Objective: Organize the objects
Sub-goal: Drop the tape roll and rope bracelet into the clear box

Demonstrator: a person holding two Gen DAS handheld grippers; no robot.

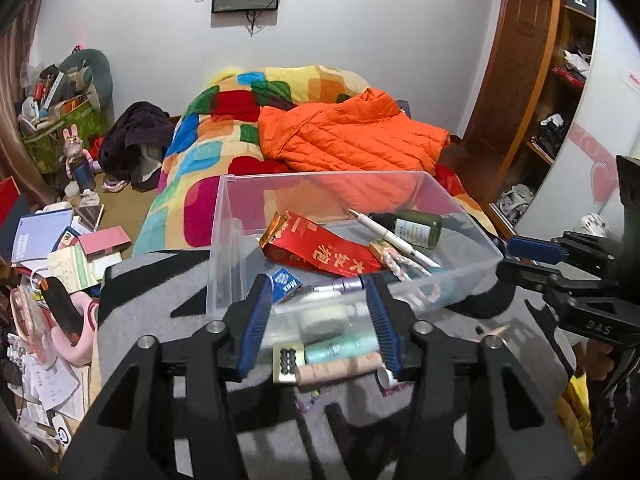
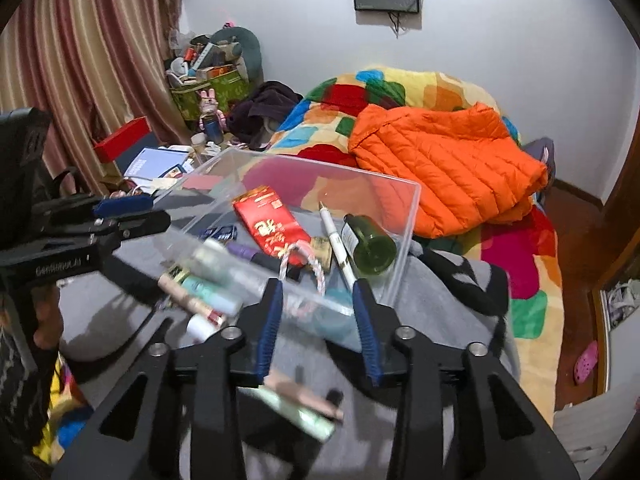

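A clear plastic bin (image 1: 476,236) (image 2: 412,216) sits on a grey garment on the bed. Inside lie a red packet (image 1: 316,248) (image 2: 272,228), a green bottle (image 1: 420,226) (image 2: 370,246), a white pen (image 1: 394,240) (image 2: 338,244) and a blue Max packet (image 1: 286,284). Tubes lie by its near wall: a teal one (image 1: 340,348) (image 2: 208,294) and a beige one (image 1: 340,370). My left gripper (image 1: 320,316) is open at the bin's near wall, empty. My right gripper (image 2: 318,312) is open at the bin's near corner; a beige tube (image 2: 304,396) lies below it.
An orange puffer jacket (image 1: 352,132) (image 2: 448,160) lies on the colourful blanket (image 1: 208,152) behind the bin. Books and clutter (image 1: 68,248) cover the floor to the left. A wooden wardrobe (image 1: 532,80) stands at right. Curtains (image 2: 88,48) hang at left.
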